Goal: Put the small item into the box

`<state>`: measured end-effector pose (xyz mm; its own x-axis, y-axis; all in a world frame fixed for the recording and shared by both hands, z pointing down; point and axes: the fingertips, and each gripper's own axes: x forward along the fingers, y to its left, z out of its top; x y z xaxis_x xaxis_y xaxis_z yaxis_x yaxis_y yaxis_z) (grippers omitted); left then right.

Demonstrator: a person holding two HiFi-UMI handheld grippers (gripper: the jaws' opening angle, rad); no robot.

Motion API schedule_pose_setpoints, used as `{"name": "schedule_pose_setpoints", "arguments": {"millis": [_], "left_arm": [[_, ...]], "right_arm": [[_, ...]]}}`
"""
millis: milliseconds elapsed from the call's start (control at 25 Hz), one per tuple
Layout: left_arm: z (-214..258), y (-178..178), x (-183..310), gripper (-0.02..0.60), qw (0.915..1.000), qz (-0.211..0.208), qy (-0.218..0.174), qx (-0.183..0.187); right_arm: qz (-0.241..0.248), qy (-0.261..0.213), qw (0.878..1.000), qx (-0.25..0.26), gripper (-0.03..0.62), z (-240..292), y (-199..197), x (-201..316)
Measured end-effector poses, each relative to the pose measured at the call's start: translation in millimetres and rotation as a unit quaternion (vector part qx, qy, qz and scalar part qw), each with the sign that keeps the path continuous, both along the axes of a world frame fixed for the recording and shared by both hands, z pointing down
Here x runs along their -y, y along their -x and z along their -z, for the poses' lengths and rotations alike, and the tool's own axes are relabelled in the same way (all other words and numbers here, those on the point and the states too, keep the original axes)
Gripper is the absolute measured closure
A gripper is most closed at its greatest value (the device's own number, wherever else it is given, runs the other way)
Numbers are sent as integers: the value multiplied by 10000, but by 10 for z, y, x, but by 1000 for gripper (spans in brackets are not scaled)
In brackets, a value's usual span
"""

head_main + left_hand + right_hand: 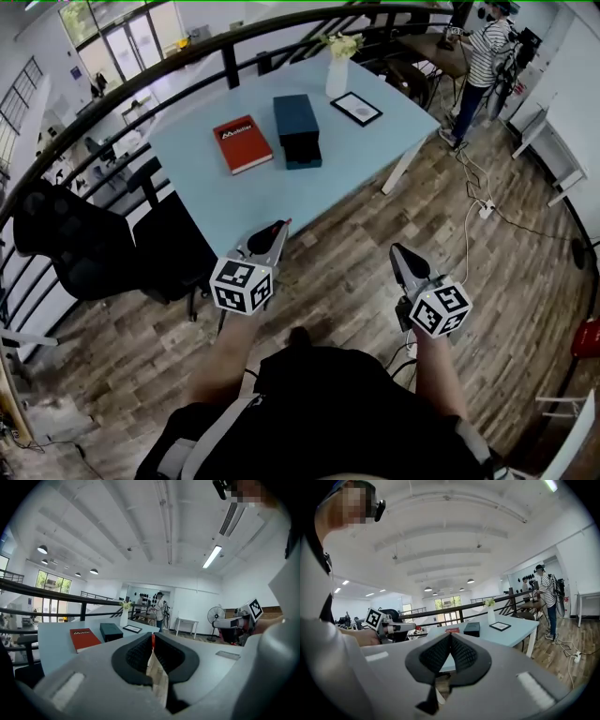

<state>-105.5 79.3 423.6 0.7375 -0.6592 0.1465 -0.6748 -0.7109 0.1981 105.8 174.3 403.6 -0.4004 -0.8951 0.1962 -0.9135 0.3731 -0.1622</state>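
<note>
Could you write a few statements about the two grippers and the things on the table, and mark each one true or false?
1. The left gripper is shut on a small packet. True.
2. The dark box stands on the table beside the red book. True.
3. The right gripper holds the red book. False: its jaws are together with nothing between them, and the book lies on the table.
4. The vase lies on the floor. False: it stands upright on the table.
5. The small packet is already in the box. False: it is between the left gripper's jaws, short of the table.
</note>
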Motion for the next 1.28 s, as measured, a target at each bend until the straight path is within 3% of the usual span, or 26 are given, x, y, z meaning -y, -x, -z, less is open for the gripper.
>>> {"name": "schedule_pose_setpoints", "arguments": {"millis": [400, 800, 1280], "left_arm": [[-50, 210, 620, 565, 9999, 93, 131, -59], [-224, 39, 1305, 565, 9992, 282, 286, 72], [-373, -387, 2718, 565, 9940, 915, 548, 260]], "right_arm": [[276, 183, 9994, 16, 592, -89, 354, 669], [379, 338, 9983, 273, 592, -297, 88, 1453], [1049, 402, 9923, 518, 592, -483, -350, 3193]]}}
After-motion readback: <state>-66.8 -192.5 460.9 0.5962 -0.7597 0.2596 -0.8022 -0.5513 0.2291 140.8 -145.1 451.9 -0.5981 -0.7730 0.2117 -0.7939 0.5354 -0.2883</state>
